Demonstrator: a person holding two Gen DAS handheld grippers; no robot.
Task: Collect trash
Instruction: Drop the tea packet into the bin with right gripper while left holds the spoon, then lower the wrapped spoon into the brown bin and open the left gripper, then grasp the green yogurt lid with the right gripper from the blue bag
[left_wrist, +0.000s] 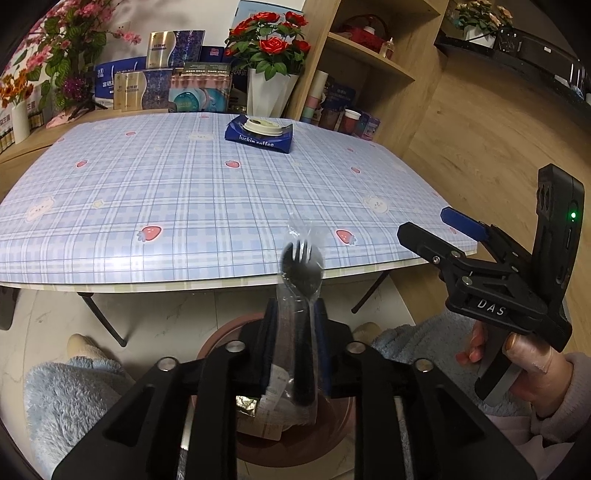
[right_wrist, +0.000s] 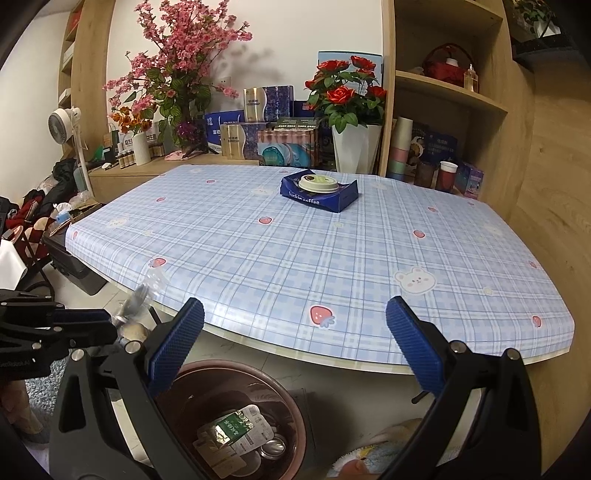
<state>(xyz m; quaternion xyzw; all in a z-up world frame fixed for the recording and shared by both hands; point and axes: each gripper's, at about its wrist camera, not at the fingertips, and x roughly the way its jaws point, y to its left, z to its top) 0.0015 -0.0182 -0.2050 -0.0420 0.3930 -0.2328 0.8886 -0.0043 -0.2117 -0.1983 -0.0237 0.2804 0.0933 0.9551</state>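
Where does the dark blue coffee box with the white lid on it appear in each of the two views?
Left wrist view: the coffee box lies at upper centre, on the far part of the table.
Right wrist view: the coffee box lies at upper centre, slightly right.
Shared landmark: the red roses in a white vase stand behind it.

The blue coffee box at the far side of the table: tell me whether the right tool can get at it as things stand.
Probably yes. The right tool is open and empty, and only bare tablecloth lies between it and the coffee box, though that means a long reach across.
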